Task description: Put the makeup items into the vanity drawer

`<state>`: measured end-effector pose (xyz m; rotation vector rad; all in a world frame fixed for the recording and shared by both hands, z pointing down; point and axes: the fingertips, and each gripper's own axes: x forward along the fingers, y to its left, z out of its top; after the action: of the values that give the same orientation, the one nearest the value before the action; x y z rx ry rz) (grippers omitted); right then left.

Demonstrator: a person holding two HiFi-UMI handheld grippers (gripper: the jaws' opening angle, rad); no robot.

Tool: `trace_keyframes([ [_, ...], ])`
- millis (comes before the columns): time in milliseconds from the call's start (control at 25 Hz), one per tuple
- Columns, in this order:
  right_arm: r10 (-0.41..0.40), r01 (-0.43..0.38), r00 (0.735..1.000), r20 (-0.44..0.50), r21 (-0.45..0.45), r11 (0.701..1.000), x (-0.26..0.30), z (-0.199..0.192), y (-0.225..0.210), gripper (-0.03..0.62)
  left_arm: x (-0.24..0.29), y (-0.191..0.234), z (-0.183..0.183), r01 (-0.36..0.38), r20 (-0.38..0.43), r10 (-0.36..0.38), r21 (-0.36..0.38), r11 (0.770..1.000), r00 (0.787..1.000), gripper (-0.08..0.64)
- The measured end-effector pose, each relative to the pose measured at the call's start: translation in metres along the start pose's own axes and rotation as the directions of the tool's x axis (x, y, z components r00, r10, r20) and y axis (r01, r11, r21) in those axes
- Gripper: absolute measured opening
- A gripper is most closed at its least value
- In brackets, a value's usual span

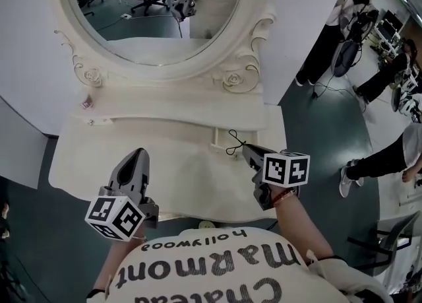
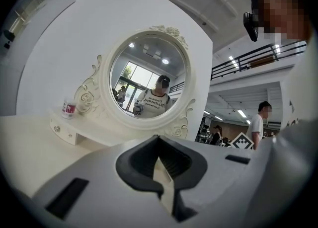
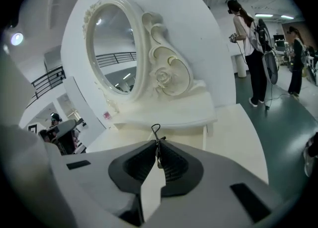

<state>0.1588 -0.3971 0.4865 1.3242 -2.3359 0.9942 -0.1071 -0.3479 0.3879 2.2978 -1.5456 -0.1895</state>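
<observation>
Across the middle of the head view lies the white vanity (image 1: 178,163), its top pale and wide. At 12 o'clock stands its oval mirror (image 1: 151,24) in a carved frame with roses; the glass reflects office chairs and the person's printed shirt. Below the mirror, a low raised shelf (image 1: 165,113) runs along the back of the top.

At 7 o'clock the left gripper (image 1: 136,156) is above the front part of the top. In the left gripper view its jaws are pressed together at the tips and nothing is between them (image 2: 159,158).

At about 4 o'clock from the centre, the right gripper (image 1: 245,150) points toward the shelf. Its jaws are closed on a thin black wire tool (image 1: 234,142). In the right gripper view the looped end of this tool (image 3: 156,130) sticks out above the jaw tips, over the top and just before the shelf edge.

At 10 o'clock, on the left end of the shelf, a small jar with a red label (image 1: 86,103) stands well apart from both grippers.
</observation>
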Motion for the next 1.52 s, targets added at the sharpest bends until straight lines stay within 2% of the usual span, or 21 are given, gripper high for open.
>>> trace_keyframes([
  [160,0.034,-0.029,0.995,-0.098,0.047,0.998,0.011,-0.004,-0.011,0.046,-0.002,0.007,-0.003,-0.026,0.006,0.026,-0.006,1.0,1.0,0.008],
  [320,0.037,-0.029,0.985,-0.171,0.051,0.998,0.019,-0.008,-0.018,0.046,-0.012,0.014,-0.003,-0.059,0.009,0.06,-0.015,0.998,0.998,0.008],
  [680,-0.019,0.023,0.979,-0.205,0.019,1.0,0.031,0.004,-0.031,0.046,-0.029,0.023,-0.001,-0.102,0.02,0.103,-0.024,0.994,0.995,0.008],
  [1080,-0.105,0.088,0.969,-0.225,-0.083,0.993,0.044,0.005,-0.038,0.046,-0.038,0.024,0.003,-0.124,0.038,0.125,-0.019,0.992,0.991,0.008],
  [1320,-0.17,0.114,0.952,-0.255,-0.22,0.969,0.051,0.005,-0.039,0.046,-0.041,0.02,0.01,-0.13,0.063,0.13,-0.009,0.992,0.99,0.008],
  [1520,-0.196,0.125,0.945,-0.262,-0.266,0.956,0.056,0.004,-0.04,0.046,-0.05,0.027,0.002,-0.148,0.056,0.149,-0.006,0.989,0.987,0.008],
])
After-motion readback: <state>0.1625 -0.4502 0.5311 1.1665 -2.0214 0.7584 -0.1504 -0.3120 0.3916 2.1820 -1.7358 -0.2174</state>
